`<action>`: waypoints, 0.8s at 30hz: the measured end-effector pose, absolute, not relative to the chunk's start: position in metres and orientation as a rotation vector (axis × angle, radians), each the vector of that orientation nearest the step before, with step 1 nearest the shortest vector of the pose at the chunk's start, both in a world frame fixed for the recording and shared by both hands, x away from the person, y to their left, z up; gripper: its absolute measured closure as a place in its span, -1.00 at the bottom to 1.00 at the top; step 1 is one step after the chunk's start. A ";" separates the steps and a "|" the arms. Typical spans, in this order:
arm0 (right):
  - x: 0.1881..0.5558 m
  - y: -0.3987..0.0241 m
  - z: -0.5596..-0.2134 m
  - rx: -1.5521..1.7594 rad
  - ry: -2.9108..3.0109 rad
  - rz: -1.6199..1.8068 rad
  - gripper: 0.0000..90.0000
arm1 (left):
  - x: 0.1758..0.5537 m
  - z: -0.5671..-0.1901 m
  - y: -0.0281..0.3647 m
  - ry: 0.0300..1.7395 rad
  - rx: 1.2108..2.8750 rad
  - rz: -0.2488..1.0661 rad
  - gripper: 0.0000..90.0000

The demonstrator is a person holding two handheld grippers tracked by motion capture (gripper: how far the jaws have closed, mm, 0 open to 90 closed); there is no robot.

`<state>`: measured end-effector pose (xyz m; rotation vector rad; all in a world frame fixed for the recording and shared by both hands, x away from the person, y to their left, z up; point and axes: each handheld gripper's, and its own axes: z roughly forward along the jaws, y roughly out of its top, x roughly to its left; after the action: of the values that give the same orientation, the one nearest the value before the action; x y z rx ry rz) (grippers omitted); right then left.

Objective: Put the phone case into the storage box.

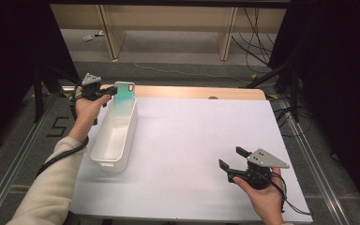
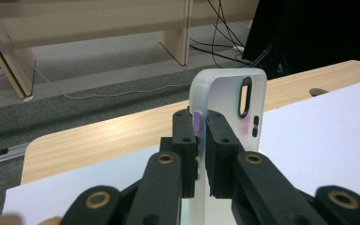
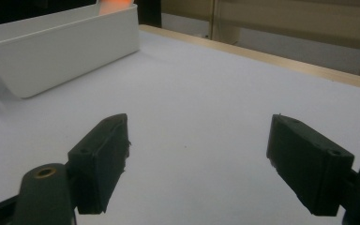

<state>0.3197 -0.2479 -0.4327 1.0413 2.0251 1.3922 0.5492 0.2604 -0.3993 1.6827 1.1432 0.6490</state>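
Note:
A translucent pale-teal phone case (image 1: 123, 96) stands upright at the far end of a long white bin (image 1: 104, 161). My left gripper (image 1: 110, 91) is shut on the case's side edge. In the left gripper view the two black pads (image 2: 185, 136) clamp the case (image 2: 234, 108) just below its camera cut-out. The case's lower end reaches down into the bin; I cannot tell whether it touches the bottom. My right gripper (image 1: 232, 157) is held open over the white tabletop at the near right, with nothing between its jaws (image 3: 199, 159). The bin (image 3: 65, 51) lies far to its left.
The white board (image 1: 192, 140) covers most of the table, and a wooden strip (image 1: 192, 91) runs along its far edge. Metal rails flank both sides. Beyond the table are a grey floor with cables and wooden furniture legs.

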 end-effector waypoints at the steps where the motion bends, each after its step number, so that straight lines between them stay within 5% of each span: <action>1: 0.320 -0.248 -0.433 1.043 2.022 1.395 -0.50 | 0.549 -0.400 0.260 1.144 1.684 0.649 0.85; 24: 0.319 -0.248 -0.432 1.047 2.027 1.386 -0.50 | 0.553 -0.407 0.261 1.151 1.695 0.653 0.85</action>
<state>0.3193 -0.2480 -0.4325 1.0465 2.0269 1.3862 0.5526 0.2615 -0.4072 1.6946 1.1513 0.6528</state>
